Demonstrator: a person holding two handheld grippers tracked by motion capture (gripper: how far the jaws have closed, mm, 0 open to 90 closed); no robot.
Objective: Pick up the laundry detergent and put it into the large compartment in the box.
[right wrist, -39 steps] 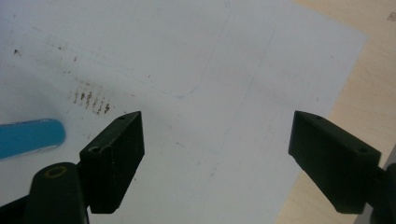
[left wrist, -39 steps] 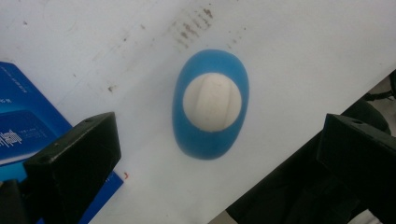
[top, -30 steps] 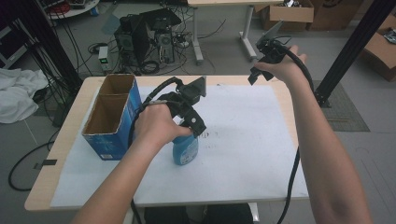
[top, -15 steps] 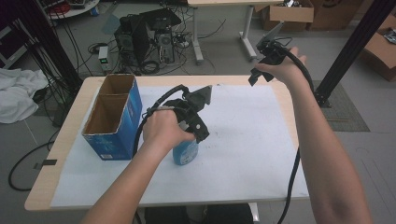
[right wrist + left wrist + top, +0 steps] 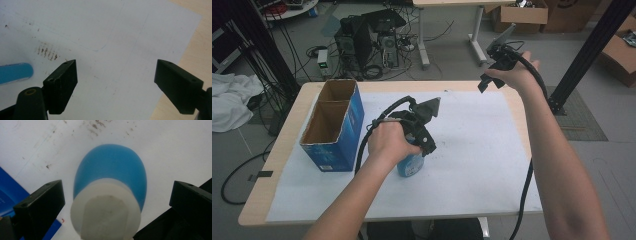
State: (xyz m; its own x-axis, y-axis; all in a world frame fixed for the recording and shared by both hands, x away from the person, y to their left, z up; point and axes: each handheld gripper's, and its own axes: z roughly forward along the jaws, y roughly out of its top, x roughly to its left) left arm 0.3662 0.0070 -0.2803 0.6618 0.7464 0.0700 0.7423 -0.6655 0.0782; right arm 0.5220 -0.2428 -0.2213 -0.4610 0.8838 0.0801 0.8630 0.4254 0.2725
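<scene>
The blue bottle (image 5: 411, 164) stands upright on the white paper (image 5: 472, 150), just right of the blue box (image 5: 332, 131). The left tool (image 5: 117, 202) hangs over its white cap (image 5: 106, 216), jaws spread on either side, not touching. The right tool (image 5: 492, 67) is held high past the bottle, released

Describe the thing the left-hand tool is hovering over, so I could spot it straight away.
Start at the white paper sheet that covers the wooden table, then find the open blue cardboard box at its left. Just right of that box, under the left gripper, stands a small blue bottle. Its rounded blue body and white cap set it apart from the square-cornered box.
</scene>
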